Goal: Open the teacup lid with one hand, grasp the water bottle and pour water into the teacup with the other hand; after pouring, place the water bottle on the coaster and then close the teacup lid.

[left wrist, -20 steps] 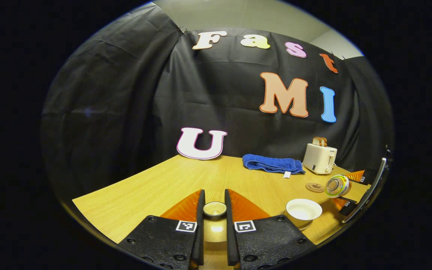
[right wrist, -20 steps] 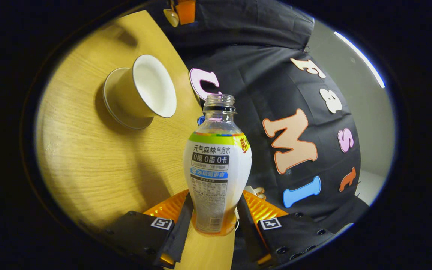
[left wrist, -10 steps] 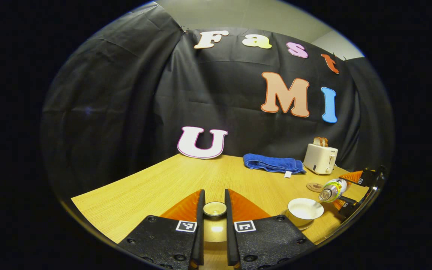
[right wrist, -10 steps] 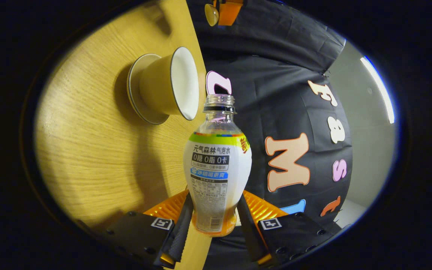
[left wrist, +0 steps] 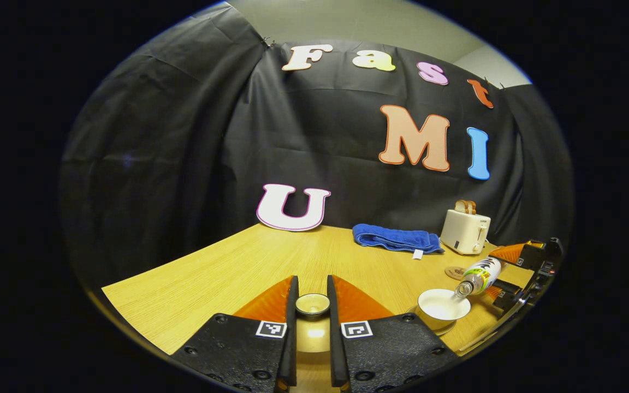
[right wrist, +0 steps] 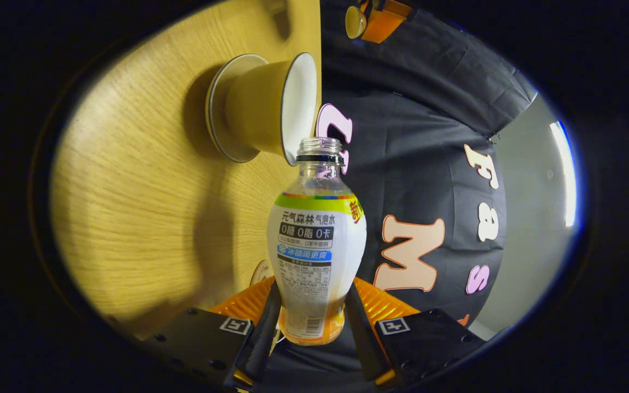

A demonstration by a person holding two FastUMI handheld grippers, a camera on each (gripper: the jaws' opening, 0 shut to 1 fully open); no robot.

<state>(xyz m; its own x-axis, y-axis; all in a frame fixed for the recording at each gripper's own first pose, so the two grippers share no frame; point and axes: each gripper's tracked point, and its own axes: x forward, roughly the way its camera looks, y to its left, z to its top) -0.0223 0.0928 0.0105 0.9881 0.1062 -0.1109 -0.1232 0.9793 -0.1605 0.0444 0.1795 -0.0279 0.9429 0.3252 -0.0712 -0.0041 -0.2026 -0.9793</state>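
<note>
Left gripper [left wrist: 312,349] fingers narrow, clamped on the teacup lid [left wrist: 313,304], held just above the wooden counter [left wrist: 227,273]. Ahead and to the right of those fingers sits the open teacup [left wrist: 441,307] on its saucer. Right gripper [right wrist: 310,322] fingers pinch the lower body of the water bottle [right wrist: 316,245]; bottle is uncapped and tipped over hard. In the left gripper view the bottle [left wrist: 477,275] slants down from the right gripper [left wrist: 516,273], mouth right at the teacup rim. In the right gripper view the bottle mouth touches or nearly touches the white rim of the teacup [right wrist: 271,109]; can't tell if water flows. Coaster [left wrist: 456,271] lies just behind the teacup. Farther back: blue towel [left wrist: 396,239], white toaster [left wrist: 464,230] with toast in it, by the black cloth wall.
</note>
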